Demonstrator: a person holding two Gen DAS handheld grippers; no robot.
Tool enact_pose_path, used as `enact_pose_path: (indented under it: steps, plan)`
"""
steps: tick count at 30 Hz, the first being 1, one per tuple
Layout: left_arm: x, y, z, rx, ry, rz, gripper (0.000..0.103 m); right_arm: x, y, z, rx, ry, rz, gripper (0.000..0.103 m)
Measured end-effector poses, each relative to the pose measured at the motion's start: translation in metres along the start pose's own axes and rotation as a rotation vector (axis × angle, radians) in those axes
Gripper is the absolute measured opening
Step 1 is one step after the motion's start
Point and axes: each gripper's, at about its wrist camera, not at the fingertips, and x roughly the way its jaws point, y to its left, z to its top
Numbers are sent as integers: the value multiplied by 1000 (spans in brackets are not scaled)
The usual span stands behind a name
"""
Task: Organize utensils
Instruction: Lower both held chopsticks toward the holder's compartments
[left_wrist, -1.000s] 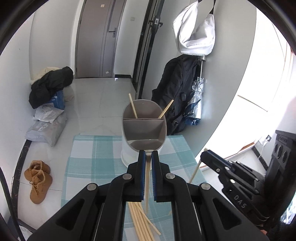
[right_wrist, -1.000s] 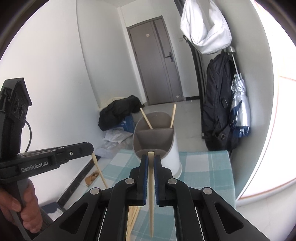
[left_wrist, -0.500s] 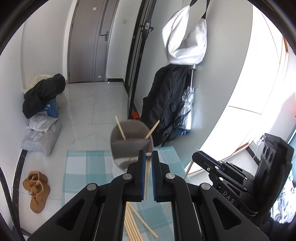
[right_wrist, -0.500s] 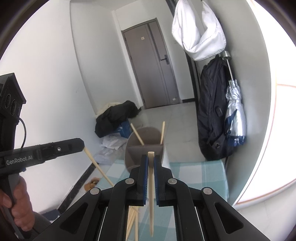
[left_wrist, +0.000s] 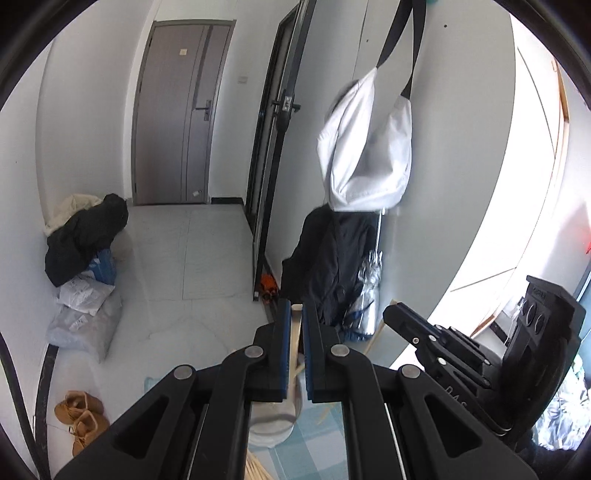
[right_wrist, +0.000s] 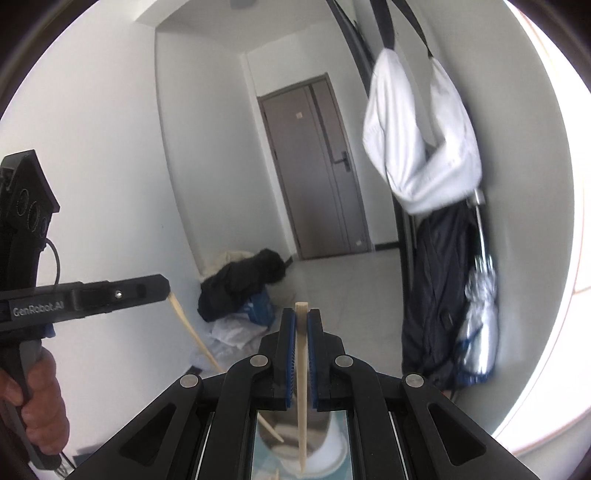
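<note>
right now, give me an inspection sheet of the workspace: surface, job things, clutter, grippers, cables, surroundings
surface: checked cloth low in view, mostly hidden by the grippers
job's things: holder below both grippers; loose chopsticks on the cloth
clutter: nothing seen on the cloth
grippers: left gripper shut on a chopstick; right gripper shut on a chopstick
cables: black cable looping behind the left gripper
surroundings: door, dark jacket pile, boots, white bag hanging on the wall, backpack, folded umbrella
</note>
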Motion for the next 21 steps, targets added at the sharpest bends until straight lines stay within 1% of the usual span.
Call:
enact_pose_path:
  steps: [5, 10, 17, 21]
  plan:
    - [12, 2, 20, 14, -16, 6, 2, 22, -7, 15, 21, -33, -9, 5]
    - [37, 14, 27, 11, 11, 25, 2, 50, -15, 19, 30, -36, -16, 5]
    - [73, 34, 14, 12, 64, 53, 2, 83, -26, 16, 58, -29, -17, 5]
    - [91, 48, 3, -27, 109, 35, 2, 100, -33, 5, 65, -9, -18, 5]
